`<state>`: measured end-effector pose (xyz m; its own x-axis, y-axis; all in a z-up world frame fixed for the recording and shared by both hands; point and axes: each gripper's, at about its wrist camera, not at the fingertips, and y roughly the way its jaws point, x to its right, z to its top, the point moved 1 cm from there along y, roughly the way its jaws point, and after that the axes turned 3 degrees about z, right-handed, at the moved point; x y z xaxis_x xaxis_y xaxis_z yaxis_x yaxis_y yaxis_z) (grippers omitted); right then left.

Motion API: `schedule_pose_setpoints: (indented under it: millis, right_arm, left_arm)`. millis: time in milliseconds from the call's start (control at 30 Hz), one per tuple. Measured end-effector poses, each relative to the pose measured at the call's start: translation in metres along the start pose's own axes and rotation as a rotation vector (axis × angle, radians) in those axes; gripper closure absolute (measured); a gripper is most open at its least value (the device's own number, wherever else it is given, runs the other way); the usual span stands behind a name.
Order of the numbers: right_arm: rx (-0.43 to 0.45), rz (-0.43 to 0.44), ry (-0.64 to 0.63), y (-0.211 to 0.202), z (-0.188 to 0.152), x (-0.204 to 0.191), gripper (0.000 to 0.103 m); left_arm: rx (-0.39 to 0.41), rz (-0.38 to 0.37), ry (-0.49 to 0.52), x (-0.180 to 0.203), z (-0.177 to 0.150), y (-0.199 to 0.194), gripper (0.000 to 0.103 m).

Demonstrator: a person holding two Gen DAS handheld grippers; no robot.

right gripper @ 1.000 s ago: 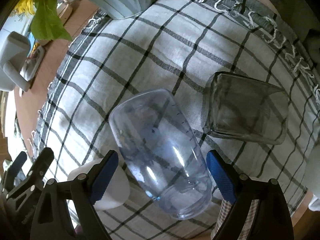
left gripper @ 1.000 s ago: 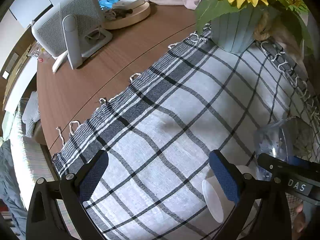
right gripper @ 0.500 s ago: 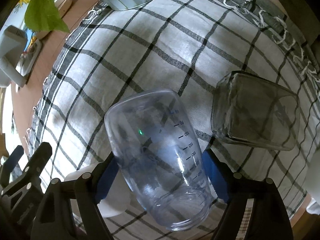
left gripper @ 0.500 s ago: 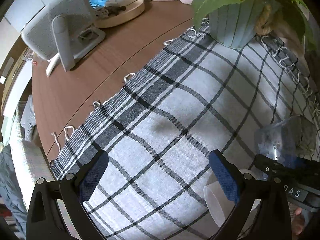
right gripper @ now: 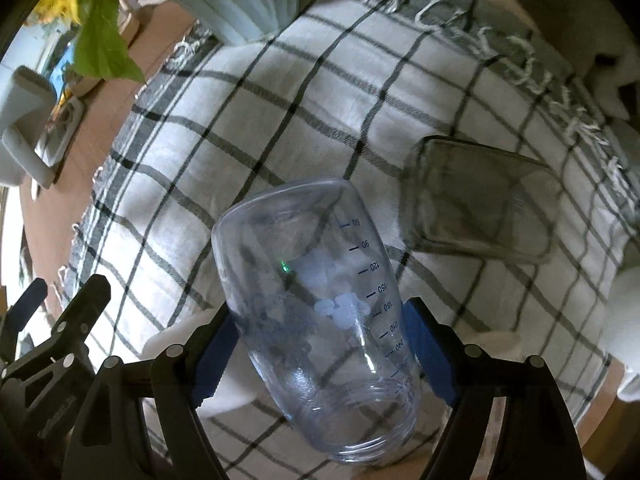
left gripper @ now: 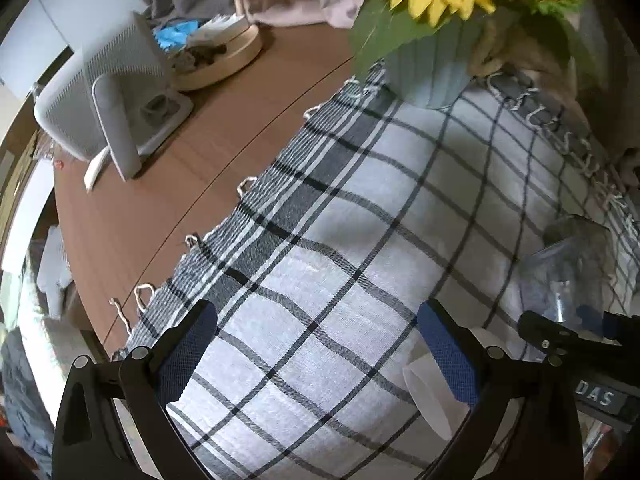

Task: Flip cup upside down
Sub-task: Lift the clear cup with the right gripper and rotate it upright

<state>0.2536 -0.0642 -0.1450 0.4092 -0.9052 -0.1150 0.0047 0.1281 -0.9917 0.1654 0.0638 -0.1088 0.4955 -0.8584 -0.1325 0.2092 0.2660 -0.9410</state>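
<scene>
The right claw [right gripper: 320, 344] is squeezing the clear cup [right gripper: 316, 312] between its two blue pads [right gripper: 426, 354], in the lower middle of the right wrist picture. The cup is lying tipped over in the grip, with its open mouth pointing toward the bottom of the frame and its round closed end pointing up toward the checked cloth [right gripper: 304, 92]. The left claw [left gripper: 316, 356] is open wide and holding nothing, hanging over the cloth at the bottom of its own picture. The cup looks smooth and slippery, so it could be sliding out of the pads while it is being turned, and then it would be rolling across the worktop [left gripper: 192, 184]. A square glass jar [right gripper: 480, 204] is lying close by at the right of the frame, and a white cup [left gripper: 432, 388] is just beside the claws, so a wide swing could be knocking into them.
</scene>
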Motion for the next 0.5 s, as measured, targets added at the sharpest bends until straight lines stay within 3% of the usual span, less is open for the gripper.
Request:
schedule_pose_setpoints:
  millis: [267, 500]
  right_arm:
    - [0.102, 0.005, 0.117, -0.056, -0.04, 0.009, 0.022]
    - [0.186, 0.021, 0.286, -0.075, -0.085, 0.01, 0.022]
  left_arm:
    - [0.048, -0.057, 0.106, -0.008, -0.007, -0.022, 0.001]
    - [0.095, -0.098, 0.236, -0.019, -0.014, -0.04, 0.0]
